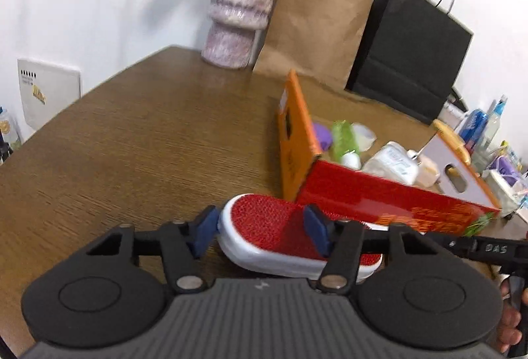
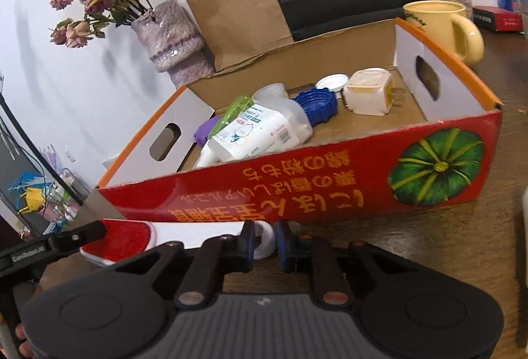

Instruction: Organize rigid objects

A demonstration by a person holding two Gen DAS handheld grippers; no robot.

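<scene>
Since the cardboard box (image 2: 297, 194) already holds a bottle (image 2: 260, 134), a blue cap (image 2: 318, 104) and a white plug adapter (image 2: 369, 91), it reads as the collecting bin, and both tools work along its near red wall.

Left gripper (image 1: 260, 230): jaws part-open and straddling a red slipper (image 1: 277, 236). One blue pad sits against the toe rim at 9 o'clock, the other rests on the red upper at 3 o'clock. Whether the pads truly press I cannot tell; it looks like a grip being set. Straddling the narrow width suits a rigid sole.

Slipper: red textured upper, thick white sole, lying flat on the wooden table (image 1: 132, 141), just beside the box's near corner, which stands at 1 o'clock from it.

Right gripper (image 2: 265, 241): jaws nearly together on a small white ring-like piece (image 2: 265, 240), probably a cap, sitting at the foot of the box wall. The same slipper shows at 9 o'clock from this tool.

Judgement: both items sit outside the box and want lifting over the wall.
</scene>
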